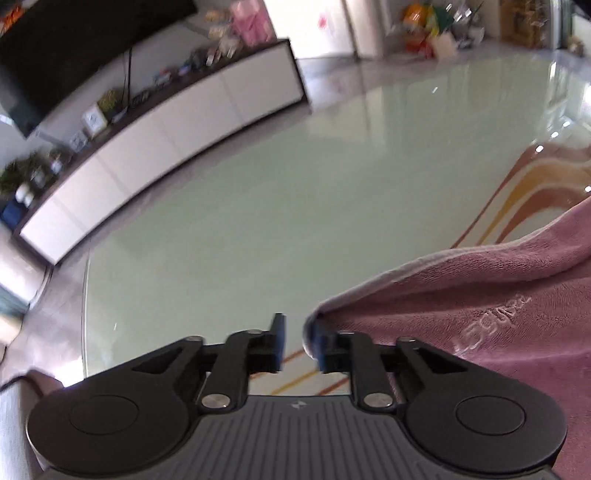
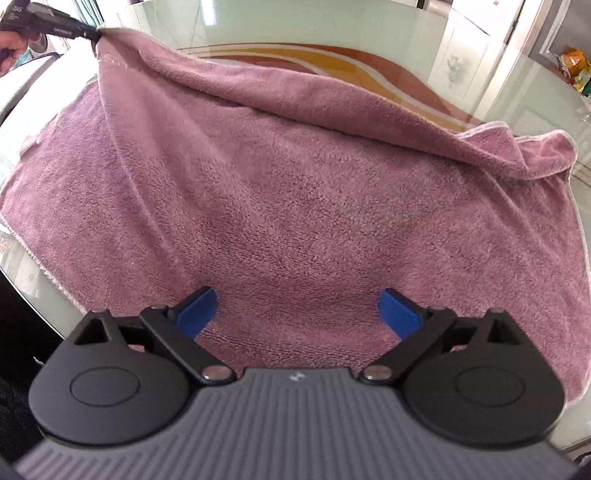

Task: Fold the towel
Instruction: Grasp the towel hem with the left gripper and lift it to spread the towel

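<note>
A mauve towel lies spread on the glass table, its far edge rucked up into a ridge. My right gripper hovers over the towel's near part, open wide, with nothing between its blue pads. In the left wrist view the towel fills the right side. Its raised corner leans against the right pad of my left gripper, whose jaws stand a little apart with bare glass showing between them. From the right wrist view, the left gripper sits at the towel's far left corner.
The round glass table ends close on the left at its edge. Beyond it stands a long white TV cabinet with a dark screen. An orange-striped rug shows through the glass. A person's hand holds the left gripper.
</note>
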A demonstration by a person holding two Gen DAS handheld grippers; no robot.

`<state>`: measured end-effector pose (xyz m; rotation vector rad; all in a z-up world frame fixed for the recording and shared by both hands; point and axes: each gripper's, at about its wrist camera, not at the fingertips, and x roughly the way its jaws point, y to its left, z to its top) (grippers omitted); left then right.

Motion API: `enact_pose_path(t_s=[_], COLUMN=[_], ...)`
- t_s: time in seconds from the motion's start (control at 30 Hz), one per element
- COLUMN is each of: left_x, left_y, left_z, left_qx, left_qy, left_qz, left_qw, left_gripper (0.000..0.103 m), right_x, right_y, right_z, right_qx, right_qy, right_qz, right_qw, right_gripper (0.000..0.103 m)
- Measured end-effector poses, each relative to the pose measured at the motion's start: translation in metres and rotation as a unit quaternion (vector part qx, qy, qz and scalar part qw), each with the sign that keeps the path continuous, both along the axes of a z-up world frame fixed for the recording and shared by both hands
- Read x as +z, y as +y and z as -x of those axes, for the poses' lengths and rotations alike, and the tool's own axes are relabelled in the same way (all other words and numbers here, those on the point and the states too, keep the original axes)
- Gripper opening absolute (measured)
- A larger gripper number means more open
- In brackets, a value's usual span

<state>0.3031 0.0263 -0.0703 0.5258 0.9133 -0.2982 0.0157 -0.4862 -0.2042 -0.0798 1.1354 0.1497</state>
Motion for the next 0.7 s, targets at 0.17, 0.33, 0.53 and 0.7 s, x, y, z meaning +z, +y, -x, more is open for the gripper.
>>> enact_pose_path(t_s=[0.17,0.33,0.53,0.7], left_x=[0.014,0.035,-0.008,-0.047], left_y=[0.006,0.013,0.004,-0.012], left_z=[0.029,0.098,0.165,0.184], left_qx=[0.011,-0.005,-0.032,-0.028], left_qy=[-0.053,-0.046,0.029,0.079], left_qz=[0.015,0.125,0.122,0.136], left_qw=[0.9984,0.9911,0.9916,0.9871], left_gripper=[0.060,0.091,0.091,0.089], right_x=[-0.001,0.009,0.058,0.058], right_y=[0.001,-0.006,-0.004,0.004], right_z=[0.002,-0.002,-0.059,-0.146], right_qx=[0.003,-0.017,0.049,0.086], right_qy=[-0.003,-0.002,-0.075,-0.032], right_qz=[0.000,-0.024,0.004,0.040], right_qw=[1.000,1.000,0.996,0.995], right_gripper=[0.103,0.089,0.085,0.059])
